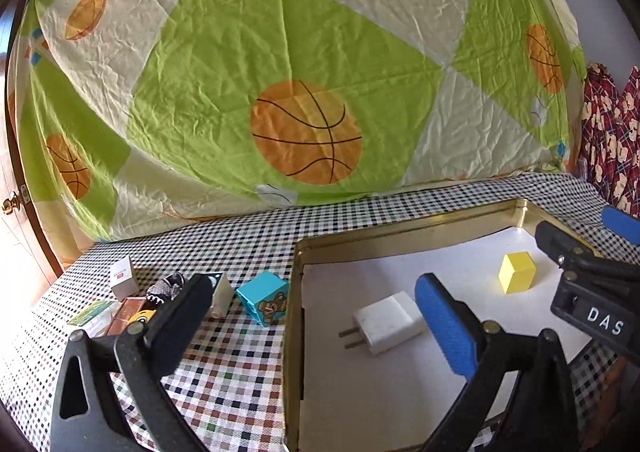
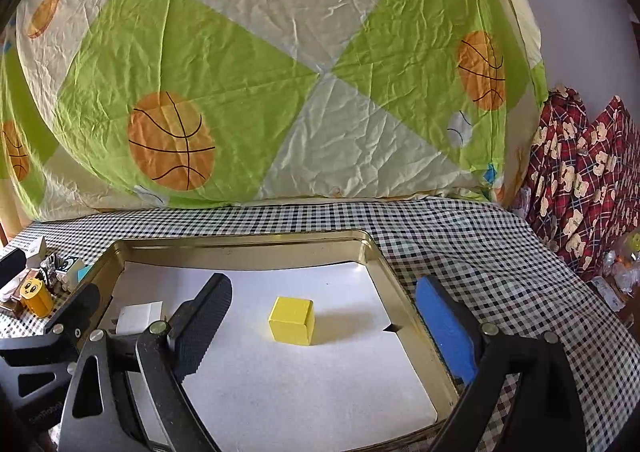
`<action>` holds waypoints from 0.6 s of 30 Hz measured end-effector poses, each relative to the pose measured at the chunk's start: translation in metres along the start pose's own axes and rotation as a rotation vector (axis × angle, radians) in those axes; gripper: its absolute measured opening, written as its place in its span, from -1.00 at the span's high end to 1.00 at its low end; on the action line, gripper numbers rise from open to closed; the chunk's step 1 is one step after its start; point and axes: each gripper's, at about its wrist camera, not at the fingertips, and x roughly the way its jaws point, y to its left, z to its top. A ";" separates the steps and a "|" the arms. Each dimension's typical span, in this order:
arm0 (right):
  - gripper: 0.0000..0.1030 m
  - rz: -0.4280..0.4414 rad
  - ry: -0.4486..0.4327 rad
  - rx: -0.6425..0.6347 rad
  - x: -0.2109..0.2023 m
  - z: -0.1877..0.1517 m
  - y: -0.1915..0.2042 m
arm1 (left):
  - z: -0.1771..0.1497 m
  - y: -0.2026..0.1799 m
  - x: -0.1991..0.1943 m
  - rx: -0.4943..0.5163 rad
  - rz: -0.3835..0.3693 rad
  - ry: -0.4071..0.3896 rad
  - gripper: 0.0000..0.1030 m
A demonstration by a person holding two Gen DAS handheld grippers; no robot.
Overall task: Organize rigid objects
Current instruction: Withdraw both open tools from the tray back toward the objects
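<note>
We see the left tongs built of black plastic arms with triangular cut-outs and round silver screws at the joints, one finger padded in ribbed black and the other finger in ribbed blue. The right tongs have the same black frame, silver screws, one black pad and one blue pad. From the left wrist view its housing bears white letters "DAS".

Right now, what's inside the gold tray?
Inside the gold tray lies a white paper liner, with a yellow cube and a white plug adapter on it. The tray's floor under the paper is covered, so unseen.
</note>
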 end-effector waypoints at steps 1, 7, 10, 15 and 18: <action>-0.84 0.003 -0.002 0.001 0.000 0.000 0.000 | 0.000 0.003 0.000 -0.001 0.009 0.000 -0.99; -0.84 0.011 -0.020 0.000 -0.003 0.001 0.001 | -0.004 0.017 -0.003 -0.017 0.044 0.005 -0.99; -0.84 0.011 -0.028 0.001 -0.004 0.001 0.000 | -0.006 0.024 -0.004 -0.021 0.048 0.012 -0.99; -0.84 0.005 -0.052 0.004 -0.009 0.002 0.000 | -0.010 0.034 -0.009 -0.014 0.065 0.006 -0.99; -0.84 -0.009 -0.070 0.001 -0.012 0.002 0.001 | -0.012 0.043 -0.012 -0.011 0.071 0.005 -0.99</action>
